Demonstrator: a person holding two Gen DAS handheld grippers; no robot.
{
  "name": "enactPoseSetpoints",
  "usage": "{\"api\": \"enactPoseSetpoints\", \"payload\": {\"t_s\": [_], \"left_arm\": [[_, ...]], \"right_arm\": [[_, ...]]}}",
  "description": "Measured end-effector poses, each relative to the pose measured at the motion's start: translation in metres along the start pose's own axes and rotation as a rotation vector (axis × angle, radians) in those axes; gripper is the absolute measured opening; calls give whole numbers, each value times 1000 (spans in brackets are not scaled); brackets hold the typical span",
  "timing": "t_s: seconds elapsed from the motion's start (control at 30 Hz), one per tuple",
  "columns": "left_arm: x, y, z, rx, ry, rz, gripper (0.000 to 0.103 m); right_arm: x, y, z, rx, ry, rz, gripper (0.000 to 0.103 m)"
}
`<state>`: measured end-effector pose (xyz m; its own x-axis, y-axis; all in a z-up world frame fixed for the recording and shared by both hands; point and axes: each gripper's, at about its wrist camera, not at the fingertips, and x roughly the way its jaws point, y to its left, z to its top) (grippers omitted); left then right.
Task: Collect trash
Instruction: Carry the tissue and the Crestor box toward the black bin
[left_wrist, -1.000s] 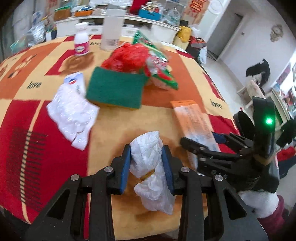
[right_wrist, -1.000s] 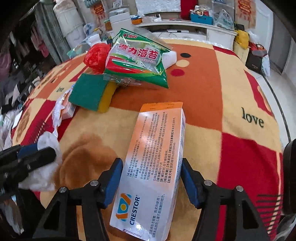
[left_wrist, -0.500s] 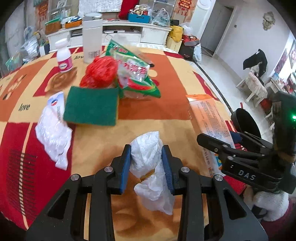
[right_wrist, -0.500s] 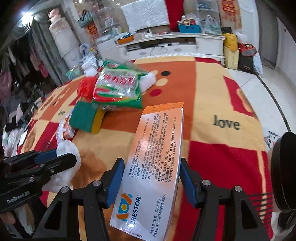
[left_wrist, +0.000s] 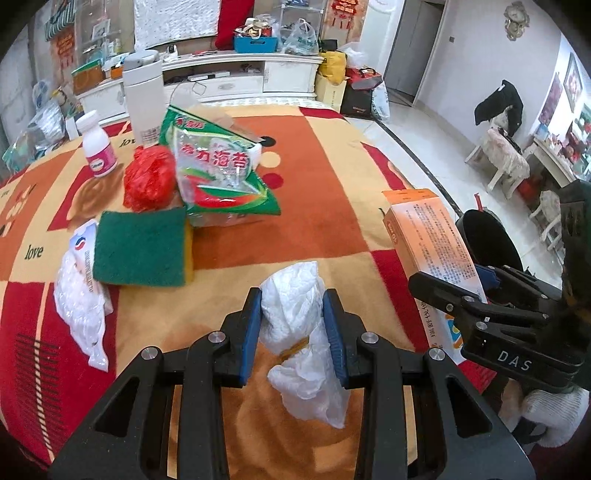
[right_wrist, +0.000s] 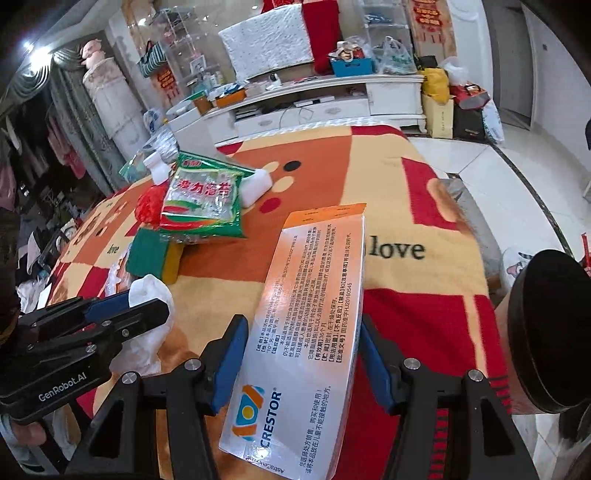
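The left tool (left_wrist: 292, 328) pinches a crinkled white bag (left_wrist: 301, 332), low centre of frame. The right tool (right_wrist: 301, 363) clamps a glossy flat box (right_wrist: 306, 325). Both now hang further right over the plush checked worktop (left_wrist: 332, 206), nearer the black bin (right_wrist: 554, 332).

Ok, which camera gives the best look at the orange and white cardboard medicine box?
The right wrist view: the orange and white cardboard medicine box fills the middle, printed face readable, between the right gripper pads. The left wrist view shows only its orange end and one side, partly behind that gripper.
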<state>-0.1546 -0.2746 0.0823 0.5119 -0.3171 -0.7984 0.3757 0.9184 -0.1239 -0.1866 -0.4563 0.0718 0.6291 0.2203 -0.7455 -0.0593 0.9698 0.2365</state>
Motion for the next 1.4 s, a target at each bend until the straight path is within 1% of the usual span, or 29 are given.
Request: {"api": "enactPoseSetpoints", "payload": {"t_s": [0.33, 0.7, 0.97, 1.4], "left_arm": [[11, -21, 10, 39, -5, -22, 31], [26, -42, 21, 59, 5, -74, 31], [32, -67, 29, 82, 3, -123, 31], [42, -102, 40, 116, 4, -181, 31]], "right_arm": [[-11, -21, -3, 33, -16, -32, 58], [-26, -51, -3, 88, -35, -82, 58], [-39, -83, -5, 138, -49, -135, 58], [-51, -121, -10, 192, -56, -186, 58]]}}
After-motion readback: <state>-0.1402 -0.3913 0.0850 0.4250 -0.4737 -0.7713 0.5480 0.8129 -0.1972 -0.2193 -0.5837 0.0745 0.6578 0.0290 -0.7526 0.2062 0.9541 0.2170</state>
